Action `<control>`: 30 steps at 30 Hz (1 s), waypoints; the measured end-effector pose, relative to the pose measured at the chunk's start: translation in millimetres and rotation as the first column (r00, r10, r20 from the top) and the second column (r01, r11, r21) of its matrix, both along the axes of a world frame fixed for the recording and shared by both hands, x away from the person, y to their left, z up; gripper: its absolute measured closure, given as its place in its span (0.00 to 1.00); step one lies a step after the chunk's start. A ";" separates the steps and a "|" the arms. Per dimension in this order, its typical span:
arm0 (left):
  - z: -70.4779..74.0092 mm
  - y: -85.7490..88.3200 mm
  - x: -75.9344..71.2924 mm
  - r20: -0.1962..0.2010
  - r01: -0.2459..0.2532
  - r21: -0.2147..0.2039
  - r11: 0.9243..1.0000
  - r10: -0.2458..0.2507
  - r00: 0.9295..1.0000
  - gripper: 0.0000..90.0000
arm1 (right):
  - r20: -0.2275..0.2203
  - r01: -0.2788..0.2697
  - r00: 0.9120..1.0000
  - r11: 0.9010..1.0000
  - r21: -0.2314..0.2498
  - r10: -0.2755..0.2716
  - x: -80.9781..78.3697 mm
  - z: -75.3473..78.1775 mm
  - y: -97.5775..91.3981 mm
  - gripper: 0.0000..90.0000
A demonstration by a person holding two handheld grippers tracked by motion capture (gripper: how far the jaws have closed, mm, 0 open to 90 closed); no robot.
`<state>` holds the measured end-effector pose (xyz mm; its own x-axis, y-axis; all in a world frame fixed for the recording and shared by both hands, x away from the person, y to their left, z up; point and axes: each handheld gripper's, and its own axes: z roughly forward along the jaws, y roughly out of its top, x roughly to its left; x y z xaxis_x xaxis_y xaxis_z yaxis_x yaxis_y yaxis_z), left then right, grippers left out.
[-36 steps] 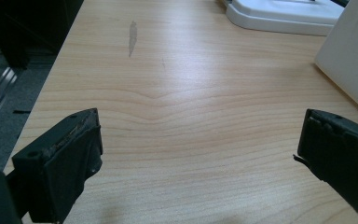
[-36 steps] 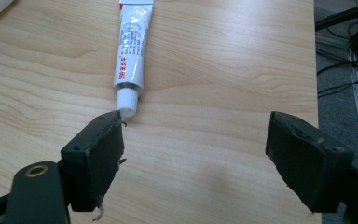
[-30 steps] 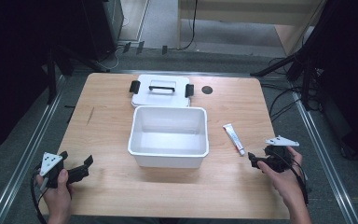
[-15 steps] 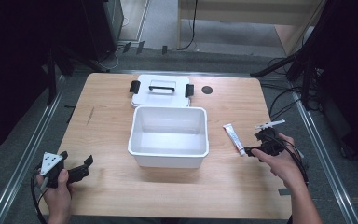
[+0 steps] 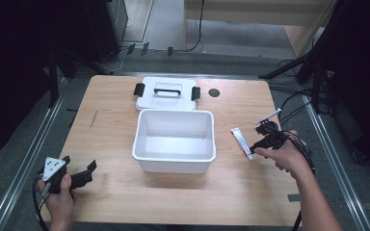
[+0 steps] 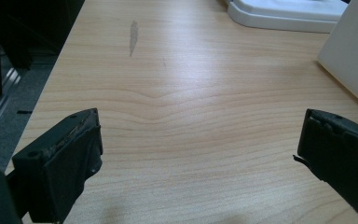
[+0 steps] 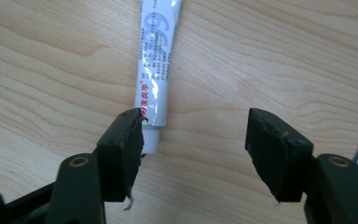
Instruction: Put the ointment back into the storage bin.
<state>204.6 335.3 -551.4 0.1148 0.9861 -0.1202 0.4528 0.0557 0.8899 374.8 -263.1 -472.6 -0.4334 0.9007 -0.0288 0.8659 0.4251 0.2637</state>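
Observation:
A white tube [image 5: 241, 142] with grey print lies on the wooden table to the right of a white bin [image 5: 173, 166]. My right gripper [image 5: 257, 146] sits at the tube's near end, pointing left toward it. In the right gripper view the tube [image 7: 156, 60] runs away from me, its near end just touching the tip of the left jaw. The right gripper [image 7: 195, 119] is open; its jaws have just been closing, with only bare table between them. My left gripper [image 5: 79, 162] rests low at the near left corner, and its jaws [image 6: 198, 135] stand wide open over bare wood.
The bin's white lid [image 5: 166, 96], with black clips and a handle, lies flat behind the bin. A small round black hole [image 5: 214, 92] sits in the table to the lid's right. Cables trail off the table's right edge [image 5: 296, 144]. Bare wood spans the near left.
The right hand has moved left and away from the near edge, up to the tube's near end, and its jaws have narrowed. The left hand has stayed put.

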 end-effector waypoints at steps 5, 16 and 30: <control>0.0 -0.1 -0.1 0.002 -0.002 -0.003 1.000 0.002 1.000 0.00 | -0.080 -0.026 0.996 0.999 0.019 0.027 11.0 -2.7 8.8 0.50; 0.1 0.1 -0.1 -0.001 0.002 0.002 1.000 -0.002 1.000 0.00 | -0.152 -0.070 0.986 0.996 -0.049 0.062 26.1 -11.7 27.9 0.59; 0.1 -0.1 0.1 -0.003 0.003 0.004 1.000 -0.003 1.000 0.00 | -0.219 -0.021 0.976 0.998 -0.053 0.009 39.2 -20.9 39.7 0.75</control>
